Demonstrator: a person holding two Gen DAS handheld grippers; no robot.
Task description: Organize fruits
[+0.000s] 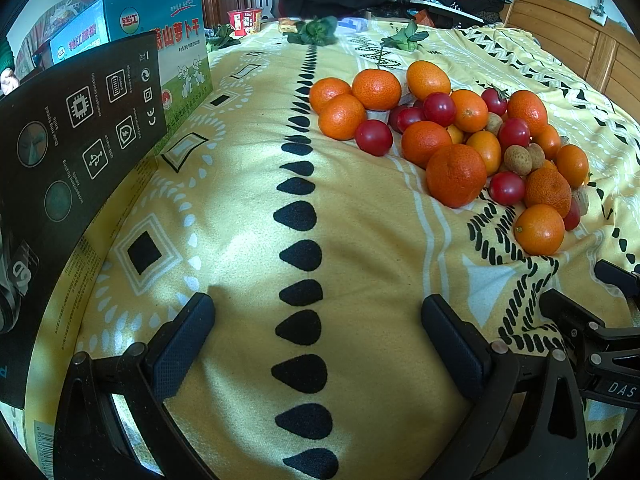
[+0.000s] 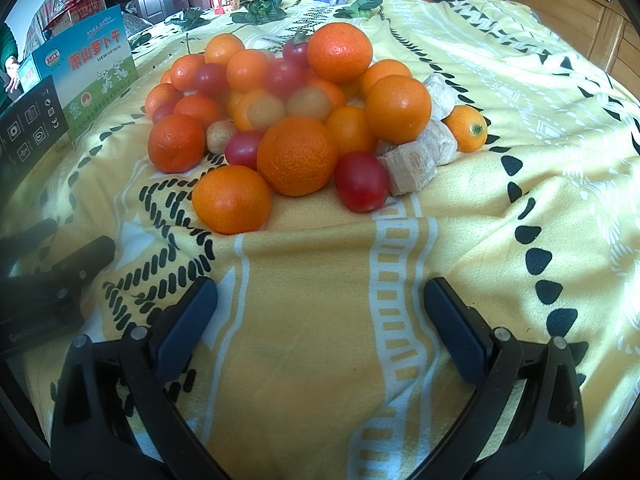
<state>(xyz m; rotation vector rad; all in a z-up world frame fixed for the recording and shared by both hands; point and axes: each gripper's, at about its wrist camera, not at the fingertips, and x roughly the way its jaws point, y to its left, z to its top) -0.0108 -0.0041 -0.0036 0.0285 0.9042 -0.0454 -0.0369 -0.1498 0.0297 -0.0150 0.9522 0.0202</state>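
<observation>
Left gripper [image 1: 318,312] sits at the bottom of its frame with jaws spread wide and nothing between them, hovering over the yellow patterned blanket [image 1: 240,200], while the fruit pile [image 1: 460,136] of mandarins, cherry tomatoes and small brown longans lies in the upper right, well apart from its fingers. Right gripper [image 2: 320,296] is likewise splayed and holding nothing, low in frame, the heap filling upper centre with a red cherry tomato [image 2: 361,187] and a front mandarin [image 2: 232,199] nearest. A black box [image 1: 76,140] and a blue-green carton [image 1: 160,40] stand at the left edge.
</observation>
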